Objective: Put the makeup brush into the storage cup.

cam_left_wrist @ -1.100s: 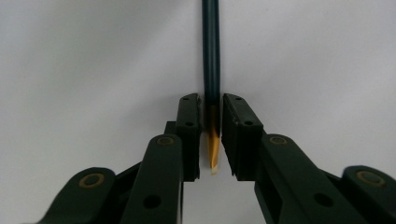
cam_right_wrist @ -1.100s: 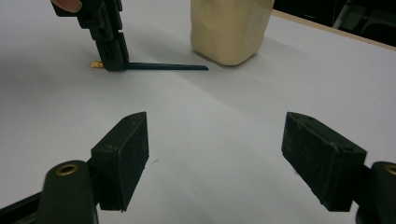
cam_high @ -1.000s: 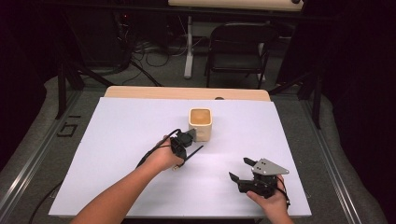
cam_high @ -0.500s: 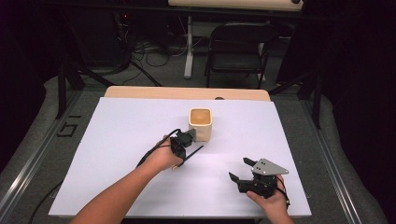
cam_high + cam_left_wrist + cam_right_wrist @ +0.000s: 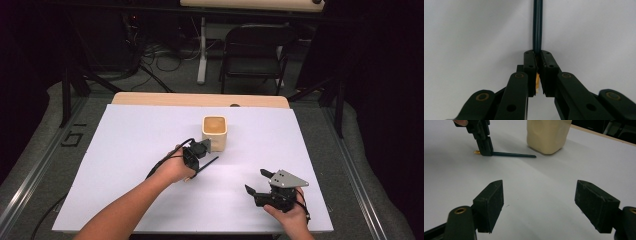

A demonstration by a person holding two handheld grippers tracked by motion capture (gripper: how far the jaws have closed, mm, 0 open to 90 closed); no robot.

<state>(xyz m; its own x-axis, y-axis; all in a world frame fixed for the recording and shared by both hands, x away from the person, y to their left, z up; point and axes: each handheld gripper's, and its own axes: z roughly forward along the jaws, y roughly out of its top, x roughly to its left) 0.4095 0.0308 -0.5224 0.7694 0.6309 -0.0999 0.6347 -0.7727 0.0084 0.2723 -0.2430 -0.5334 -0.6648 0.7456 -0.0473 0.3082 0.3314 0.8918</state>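
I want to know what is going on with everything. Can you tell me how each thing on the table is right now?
left gripper: shut on the pencil.
pencil: dark, lying level just above the table, held near its yellow end.
right gripper: open, holding nothing.
cup: beige, upright, open at the top, standing by itself.

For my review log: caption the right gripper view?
Open right hand-held gripper faces left hand-held gripper clamping a dark pencil.
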